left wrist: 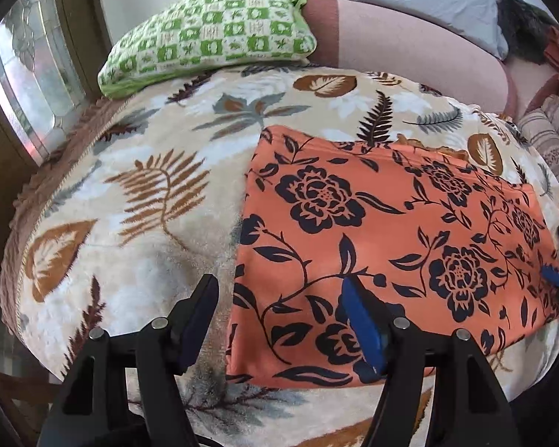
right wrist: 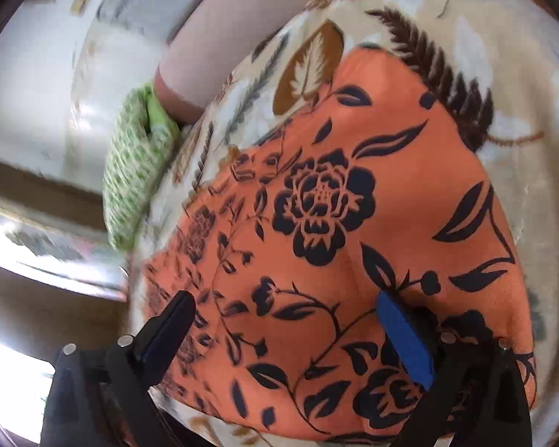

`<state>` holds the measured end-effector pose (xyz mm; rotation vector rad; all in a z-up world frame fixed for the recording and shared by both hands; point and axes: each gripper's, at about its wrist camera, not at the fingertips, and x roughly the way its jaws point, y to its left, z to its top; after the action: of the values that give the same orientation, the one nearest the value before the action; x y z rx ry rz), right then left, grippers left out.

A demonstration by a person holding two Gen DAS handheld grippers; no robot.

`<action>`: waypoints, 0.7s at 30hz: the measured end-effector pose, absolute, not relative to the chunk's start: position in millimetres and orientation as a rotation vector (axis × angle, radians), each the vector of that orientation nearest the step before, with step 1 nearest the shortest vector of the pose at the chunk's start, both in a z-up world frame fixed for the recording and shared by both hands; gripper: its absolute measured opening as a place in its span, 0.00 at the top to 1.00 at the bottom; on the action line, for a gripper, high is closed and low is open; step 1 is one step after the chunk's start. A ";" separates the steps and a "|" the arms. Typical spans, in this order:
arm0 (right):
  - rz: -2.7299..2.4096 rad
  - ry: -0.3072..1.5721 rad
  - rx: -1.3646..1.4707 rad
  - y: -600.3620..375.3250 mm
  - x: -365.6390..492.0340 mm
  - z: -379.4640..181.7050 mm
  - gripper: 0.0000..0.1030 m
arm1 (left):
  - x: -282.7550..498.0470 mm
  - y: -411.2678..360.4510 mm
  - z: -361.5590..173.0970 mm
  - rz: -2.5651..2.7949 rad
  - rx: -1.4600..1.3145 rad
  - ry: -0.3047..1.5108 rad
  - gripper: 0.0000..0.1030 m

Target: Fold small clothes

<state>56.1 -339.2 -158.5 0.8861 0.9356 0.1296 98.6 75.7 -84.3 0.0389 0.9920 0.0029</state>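
Over orange cloth (left wrist: 372, 231) edge, left claw (left wrist: 283, 320) spread

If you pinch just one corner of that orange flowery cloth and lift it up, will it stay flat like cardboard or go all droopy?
Probably droopy. The orange flowery cloth looks thin and lies soft against the leaf-print blanket, so it would likely sag and unfold. It seems light too. The fuzzy blanket may grip it, so pushing might bunch it rather than slide it.

home bedroom: bed w/ leaf-print blanket (left wrist: 160, 193), green pillow (left wrist: 212, 33), pink bolster (left wrist: 410, 48), window (left wrist: 29, 74)
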 end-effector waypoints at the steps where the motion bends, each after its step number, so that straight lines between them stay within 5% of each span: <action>1: 0.151 0.923 0.884 -335.8 53.9 -147.9 0.04 | 97.3 75.4 -82.4 0.012 0.044 0.982 0.33; 5: 0.250 0.855 0.841 -329.5 48.5 -127.9 0.02 | 96.7 73.9 -83.1 0.006 0.012 0.990 0.33; 8: 0.145 0.984 0.892 -337.9 62.7 -176.4 0.02 | 94.5 70.8 -86.7 -0.027 0.014 1.012 0.33; 15: 0.196 0.828 0.923 -338.0 28.2 -128.5 0.02 | 87.3 115.9 -128.5 0.048 -0.124 1.135 0.37; 21: 0.047 0.742 1.164 -384.8 -57.1 -137.3 0.02 | 77.0 112.5 -102.8 0.080 -0.098 1.018 0.39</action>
<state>-57.1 -384.8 -137.3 1.1642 0.7418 0.0470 77.0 112.5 -102.8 -0.0976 1.0179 0.0796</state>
